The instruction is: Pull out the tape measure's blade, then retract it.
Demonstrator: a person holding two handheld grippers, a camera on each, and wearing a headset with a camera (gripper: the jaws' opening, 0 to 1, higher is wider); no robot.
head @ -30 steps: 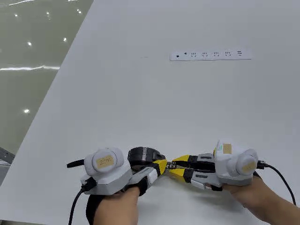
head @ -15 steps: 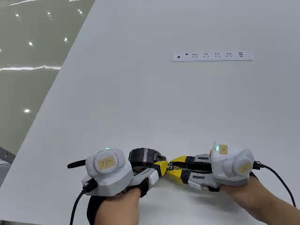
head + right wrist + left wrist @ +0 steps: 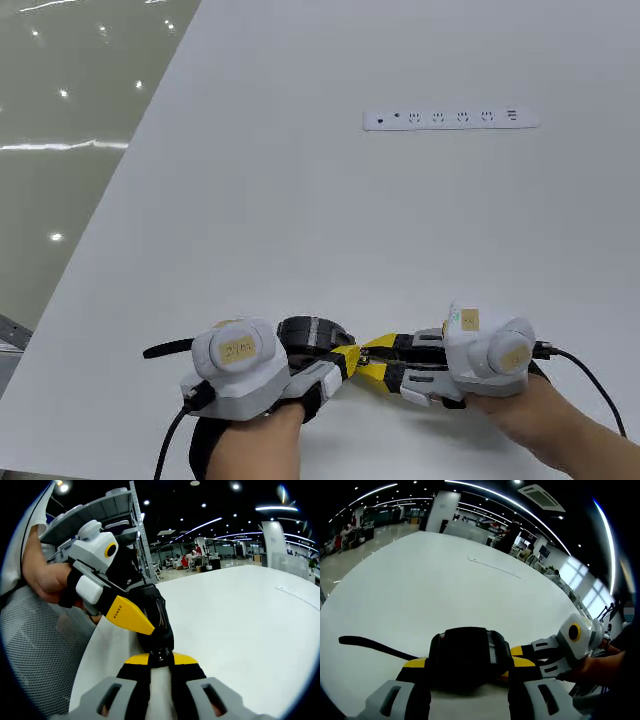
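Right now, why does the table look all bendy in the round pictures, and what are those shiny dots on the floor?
Left gripper view and right gripper view: a fisheye lens bends the white table; the tape measure looks sharp. Head view: straight edges; the glossy floor mirrors lamps as bright spots.

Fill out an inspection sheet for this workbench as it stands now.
Surface: white table, evenly lit.
Job's things: black tape measure, blade not visibly drawn out; a black strap runs from it over the table.
Clutter: white power strip at the far side.
Grippers: left tongs shut on the tape measure's body; right tongs shut at its mouth.
Cables: black cable from the right tongs; second black cable from the left.
Surroundings: glossy floor beside the table; open office with ceiling lights.
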